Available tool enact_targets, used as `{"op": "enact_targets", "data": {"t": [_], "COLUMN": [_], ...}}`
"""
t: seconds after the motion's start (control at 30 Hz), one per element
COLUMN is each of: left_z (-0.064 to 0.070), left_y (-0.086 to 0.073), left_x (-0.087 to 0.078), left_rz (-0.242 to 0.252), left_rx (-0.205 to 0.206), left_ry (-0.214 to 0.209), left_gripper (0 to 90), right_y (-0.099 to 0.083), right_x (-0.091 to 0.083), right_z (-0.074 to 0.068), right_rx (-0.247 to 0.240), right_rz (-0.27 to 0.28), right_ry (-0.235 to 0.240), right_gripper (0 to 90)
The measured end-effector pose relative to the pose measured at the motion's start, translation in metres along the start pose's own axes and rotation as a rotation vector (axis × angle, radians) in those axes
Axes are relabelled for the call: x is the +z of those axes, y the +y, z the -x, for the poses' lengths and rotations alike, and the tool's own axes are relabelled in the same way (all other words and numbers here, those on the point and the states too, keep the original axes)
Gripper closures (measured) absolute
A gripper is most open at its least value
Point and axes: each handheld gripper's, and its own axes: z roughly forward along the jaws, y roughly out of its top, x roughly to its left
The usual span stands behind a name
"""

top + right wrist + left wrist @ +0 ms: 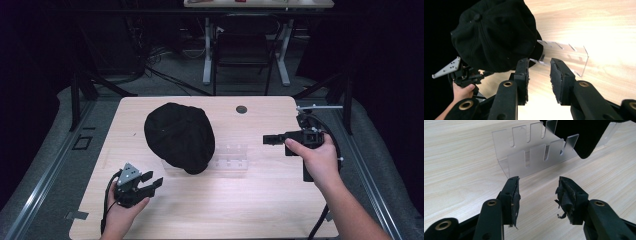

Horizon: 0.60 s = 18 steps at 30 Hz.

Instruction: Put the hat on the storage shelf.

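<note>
Item: black cap point(179, 137) — it sits mid-worktop, left of centre, draped over the left end of a clear slotted rack point(231, 156) that stands on the wooden worktop point(260, 200). The rack's long axis runs left to right across the worktop; its right end is bare, its left end lies under the cap's edge.

Left tool point(150, 183): I hold it low at the near left, jaws spread and empty, aimed up and right at the cap's near edge. In the left gripper view the rack stands just ahead of the pads point(515, 195), with the cap's rim overhanging it at upper right.

Right tool point(268, 139): level at the right, pointing leftward along the rack's long axis — jaws parted by a narrow gap, holding nothing.

Relation that matters, as I judge it: the cap lies ahead and to the right of my left tool, which is the nearer one; the right tool stands nearer the rack's bare end.
</note>
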Motion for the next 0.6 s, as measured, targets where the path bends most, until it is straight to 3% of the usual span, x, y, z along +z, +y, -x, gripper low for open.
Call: {"op": "enact_targets", "data": {"t": [0.17, 0.23, 0.4, 0.6], "left_z": [-0.003, -0.005, -0.006, -0.007], "left_y": [-0.003, -0.005, -0.010, -0.015], "left_x": [-0.003, -0.003, -0.001, 0.004], "left_rz": [-0.001, 0.003, -0.003, -0.021], "left_rx": [-0.007, -0.018, -0.019, -0.008], "left_ry": [0.010, 0.012, 0.013, 0.018], "left_gripper": [51.6, 51.5, 51.3, 50.4], "right_y": [-0.016, -0.026, -0.042, -0.064], "right_x": [-0.002, -0.003, -0.001, 0.005], "right_z": [0.006, 0.006, 0.012, 0.022], "right_rx": [-0.011, -0.043, -0.041, -0.058], "right_rz": [0.008, 0.026, 0.032, 0.046], "right_ry": [-0.011, -0.045, -0.040, -0.076], "right_gripper": [67.4, 66.9, 66.3, 64.2]}}
